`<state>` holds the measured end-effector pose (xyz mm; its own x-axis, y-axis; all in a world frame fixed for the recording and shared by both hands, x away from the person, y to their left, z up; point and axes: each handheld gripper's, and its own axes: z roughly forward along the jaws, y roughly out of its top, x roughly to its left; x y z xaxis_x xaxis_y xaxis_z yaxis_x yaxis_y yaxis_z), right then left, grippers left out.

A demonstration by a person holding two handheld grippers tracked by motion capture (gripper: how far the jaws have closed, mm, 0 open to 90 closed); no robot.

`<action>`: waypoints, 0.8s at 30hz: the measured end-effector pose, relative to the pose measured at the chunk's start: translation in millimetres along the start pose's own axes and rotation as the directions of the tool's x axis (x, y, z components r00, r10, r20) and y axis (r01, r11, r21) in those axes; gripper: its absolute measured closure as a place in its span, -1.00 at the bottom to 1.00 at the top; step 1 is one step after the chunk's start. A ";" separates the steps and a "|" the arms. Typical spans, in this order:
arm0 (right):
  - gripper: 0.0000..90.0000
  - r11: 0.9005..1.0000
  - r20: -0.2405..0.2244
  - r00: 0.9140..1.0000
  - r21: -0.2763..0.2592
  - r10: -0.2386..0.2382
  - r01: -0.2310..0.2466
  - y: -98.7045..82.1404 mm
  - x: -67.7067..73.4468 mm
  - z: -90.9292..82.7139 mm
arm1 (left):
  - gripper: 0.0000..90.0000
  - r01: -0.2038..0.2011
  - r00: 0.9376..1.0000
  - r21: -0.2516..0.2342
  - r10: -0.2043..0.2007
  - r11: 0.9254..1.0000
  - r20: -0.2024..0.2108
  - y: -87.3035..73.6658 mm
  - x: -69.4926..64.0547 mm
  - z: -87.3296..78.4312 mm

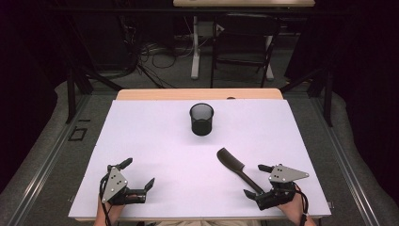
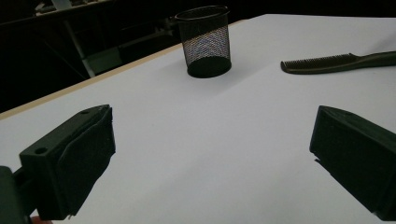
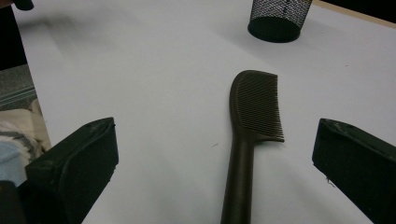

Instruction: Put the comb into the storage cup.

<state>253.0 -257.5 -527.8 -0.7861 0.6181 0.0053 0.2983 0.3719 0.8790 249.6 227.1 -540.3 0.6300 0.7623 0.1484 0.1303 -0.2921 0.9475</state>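
Observation:
A black comb (image 1: 236, 169) lies flat on the white table top (image 1: 155, 136), toothed head pointing toward the table's middle and handle toward the front right. My right gripper (image 1: 257, 180) stands open, its jaws spread on either side of the comb's handle (image 3: 240, 182) without touching it. A black mesh cup (image 1: 201, 119) stands upright near the table's far middle, empty as far as I can see. At the front left, my left gripper (image 1: 137, 173) is open with nothing between its jaws; from there the cup (image 2: 205, 42) and comb (image 2: 336, 62) lie farther off.
The white surface ends at a wooden strip (image 1: 197, 94) along the far side. Beyond it are a dark chair (image 1: 242, 44), a desk leg (image 1: 195, 47) and floor cables (image 1: 155, 54). Bare table stretches between the two grippers and the cup (image 3: 278, 18).

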 end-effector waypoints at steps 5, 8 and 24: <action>-0.83 1.000 -0.021 1.000 0.022 -0.003 0.003 -1.1 0.9 3.2 | -1.00 0.000 1.000 0.006 0.000 1.000 0.001 -0.1 0.4 0.9; -0.64 0.999 -0.026 1.000 0.045 -0.003 0.004 -1.6 1.5 4.2 | -1.00 0.002 1.000 0.006 -0.002 1.000 0.005 -0.2 -0.1 1.8; 0.99 0.990 -0.010 0.999 0.137 -0.041 0.042 -6.8 3.7 3.9 | -1.00 0.003 1.000 0.020 -0.003 1.000 0.003 -0.5 0.6 4.3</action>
<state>250.2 -255.0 -535.7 -0.8031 0.5952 -0.0262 0.3361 0.4890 0.8049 253.2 225.1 -541.9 0.6316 0.7617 0.1447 0.1476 -0.3014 0.9420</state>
